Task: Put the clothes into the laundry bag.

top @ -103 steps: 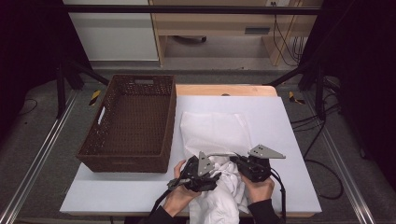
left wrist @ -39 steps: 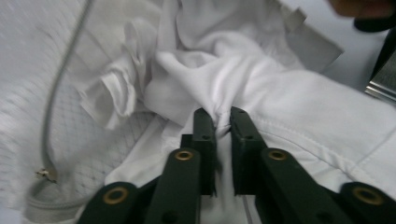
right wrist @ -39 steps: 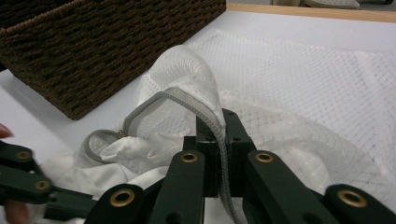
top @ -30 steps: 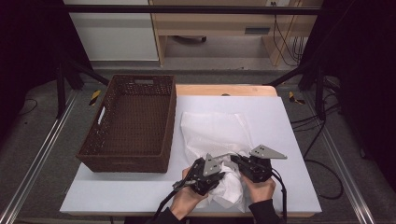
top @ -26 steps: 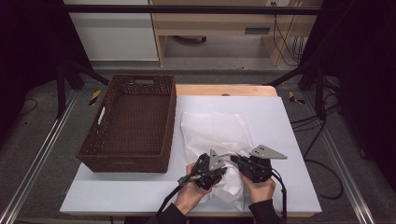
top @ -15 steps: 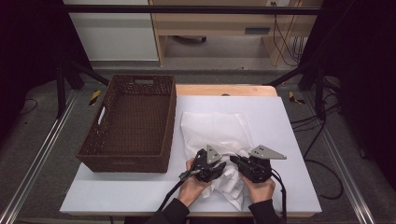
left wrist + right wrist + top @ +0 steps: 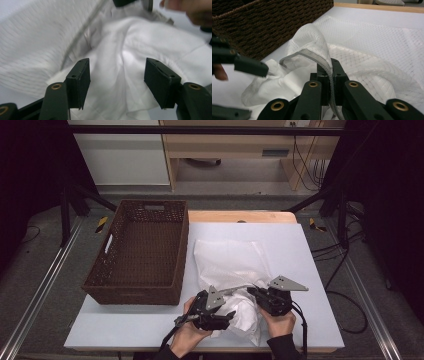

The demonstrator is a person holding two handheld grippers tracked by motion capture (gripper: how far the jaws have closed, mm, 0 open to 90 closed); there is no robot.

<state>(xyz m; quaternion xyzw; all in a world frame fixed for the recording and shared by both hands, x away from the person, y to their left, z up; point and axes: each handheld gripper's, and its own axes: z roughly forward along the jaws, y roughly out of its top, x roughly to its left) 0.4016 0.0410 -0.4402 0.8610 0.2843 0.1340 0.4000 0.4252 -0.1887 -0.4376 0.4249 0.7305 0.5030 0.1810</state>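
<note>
Wicker basket (image 7: pixel 137 252) left of mesh bag (image 7: pixel 230 262), right gripper (image 7: pixel 329 68) pinching its zipper edge (image 7: pixel 312 56), left gripper (image 7: pixel 116 75) just spreading over white cloth (image 7: pixel 130 50)

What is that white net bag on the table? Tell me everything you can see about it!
The net bag is thin white mesh with a grey zipper edge. It lies flat and crumpled on the pale table, right of the brown basket. Its opening faces the person. The right hand-held gripper pinches the zipper edge and lifts it. A white cloth spills out of the opening, between the left hand-held gripper's open jaws.
</note>
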